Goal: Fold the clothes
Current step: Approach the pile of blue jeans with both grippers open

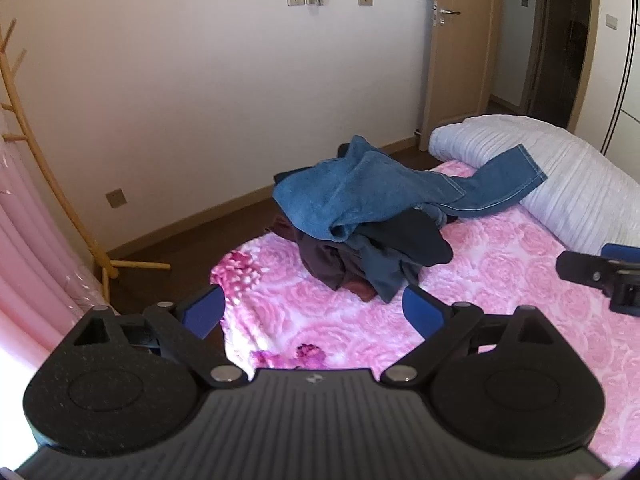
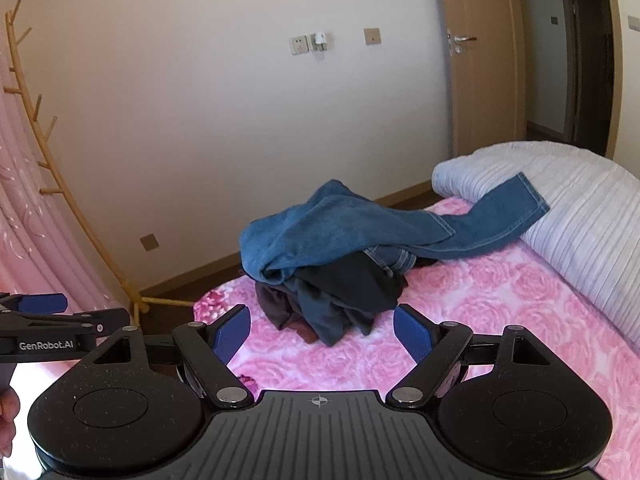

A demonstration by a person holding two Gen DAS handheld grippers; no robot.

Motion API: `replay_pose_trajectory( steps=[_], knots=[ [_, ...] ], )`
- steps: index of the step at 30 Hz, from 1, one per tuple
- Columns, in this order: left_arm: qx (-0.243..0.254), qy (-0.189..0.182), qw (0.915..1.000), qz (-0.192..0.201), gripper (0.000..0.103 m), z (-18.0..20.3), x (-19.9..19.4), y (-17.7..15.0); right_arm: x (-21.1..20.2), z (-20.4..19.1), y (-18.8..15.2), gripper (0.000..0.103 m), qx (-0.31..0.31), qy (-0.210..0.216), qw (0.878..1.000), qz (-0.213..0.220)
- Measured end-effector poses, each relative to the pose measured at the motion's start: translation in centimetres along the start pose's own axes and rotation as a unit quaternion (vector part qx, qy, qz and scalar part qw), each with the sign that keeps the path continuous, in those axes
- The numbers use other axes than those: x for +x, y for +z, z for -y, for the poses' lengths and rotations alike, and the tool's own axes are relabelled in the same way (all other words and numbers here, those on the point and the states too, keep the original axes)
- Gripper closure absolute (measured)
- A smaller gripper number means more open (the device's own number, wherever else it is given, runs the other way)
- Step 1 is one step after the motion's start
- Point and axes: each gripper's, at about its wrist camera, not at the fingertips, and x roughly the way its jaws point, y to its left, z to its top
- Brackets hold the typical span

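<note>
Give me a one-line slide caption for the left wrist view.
Left gripper, jaws open and empty, faces a pile of clothes topped by blue jeans on a pink floral bedspread.

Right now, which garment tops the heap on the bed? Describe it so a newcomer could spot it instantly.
Start at the pink rose-patterned bedspread, then find the clothes heap near its far edge, towards the wall. On top lie the blue jeans, one leg stretched onto the white ribbed duvet. They are the only bright blue denim; the garments beneath are dark grey and maroon.
</note>
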Motion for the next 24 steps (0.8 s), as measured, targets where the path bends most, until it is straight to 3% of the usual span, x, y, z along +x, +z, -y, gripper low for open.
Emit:
replay_pose_trajectory(
  steps=[4,7,9,13,24],
  knots=[
    [0.007,0.011,0.9999,0.004,0.009,-0.1,0.7,0.5,0.3,-0.1,-0.1,0.021,0.005,0.009,1.0,-0.001],
    [0.029,0.033,0.9982,0.04,0.009,2.2,-0.3,-1.5,0.3,-0.2,-0.6,0.021,0.006,0.014,1.0,0.004],
    [0.024,0.027,0.9987,0.037,0.009,2.8,-0.4,-2.3,0.6,-0.1,-0.4,0.021,0.004,0.014,1.0,-0.001],
    [0.003,-0.009,0.9999,0.003,0.009,0.3,1.6,-1.6,1.5,-0.2,0.2,0.021,0.0,0.011,1.0,-0.015],
    [0.005,-0.014,0.9998,-0.01,0.009,1.5,0.9,-1.2,1.9,0.5,0.0,0.021,-0.002,0.012,1.0,-0.025]
  ],
)
